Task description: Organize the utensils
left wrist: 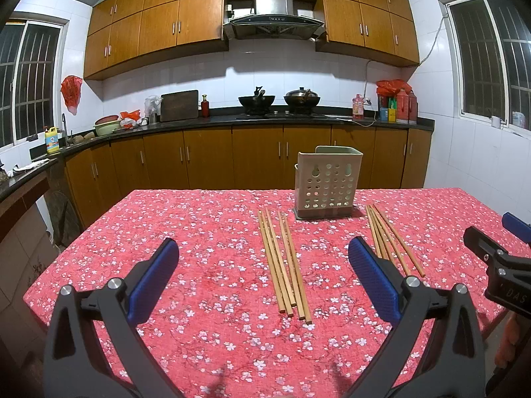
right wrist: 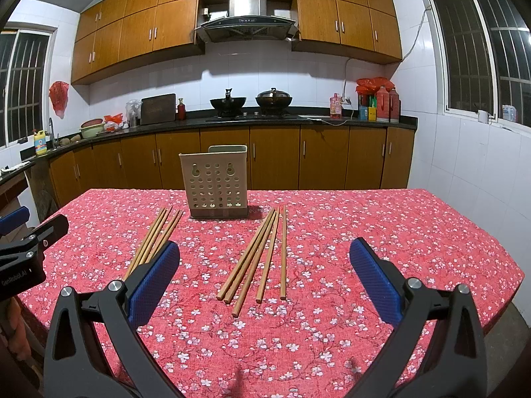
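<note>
Both grippers, left [left wrist: 264, 273] and right [right wrist: 264, 273], hover wide open and empty. Each faces its own chopstick bundle, left [left wrist: 283, 265] and right [right wrist: 257, 258], laid flanking the perforated holder [left wrist: 327, 182] at the floral tablecloth's [left wrist: 205, 298] far side, probably for easy loading.

place: home kitchen | evidence: wooden cabinets [left wrist: 205, 20], range hood [left wrist: 273, 16], woks on stove [left wrist: 278, 101]
</note>
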{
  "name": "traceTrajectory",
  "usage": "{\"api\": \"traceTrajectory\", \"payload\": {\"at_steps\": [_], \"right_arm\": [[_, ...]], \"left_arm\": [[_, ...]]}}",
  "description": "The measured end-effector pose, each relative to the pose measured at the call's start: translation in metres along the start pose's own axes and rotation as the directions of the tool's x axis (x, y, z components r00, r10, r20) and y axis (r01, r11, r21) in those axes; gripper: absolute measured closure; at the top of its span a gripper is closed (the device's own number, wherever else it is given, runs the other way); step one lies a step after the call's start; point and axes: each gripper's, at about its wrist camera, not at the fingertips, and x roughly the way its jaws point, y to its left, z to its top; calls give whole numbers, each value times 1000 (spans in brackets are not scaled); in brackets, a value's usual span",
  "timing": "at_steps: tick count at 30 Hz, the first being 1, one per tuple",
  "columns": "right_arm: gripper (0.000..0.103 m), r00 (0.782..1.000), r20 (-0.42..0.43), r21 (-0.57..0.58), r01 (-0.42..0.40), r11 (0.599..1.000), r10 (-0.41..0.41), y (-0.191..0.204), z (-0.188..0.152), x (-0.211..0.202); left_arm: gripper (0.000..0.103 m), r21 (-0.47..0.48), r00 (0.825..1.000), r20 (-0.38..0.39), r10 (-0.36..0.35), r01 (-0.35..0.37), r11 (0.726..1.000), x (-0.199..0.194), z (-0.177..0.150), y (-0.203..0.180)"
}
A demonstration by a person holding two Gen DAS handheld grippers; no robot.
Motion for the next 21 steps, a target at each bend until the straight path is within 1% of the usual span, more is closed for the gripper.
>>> {"api": "traceTrajectory", "payload": {"at_steps": [21], "right_arm": [[2,1000,-2,1,0,1000,0,0,-1,1]], "left_arm": [[4,0,1000,-2,0,0,1000,-1,4,0]]}}
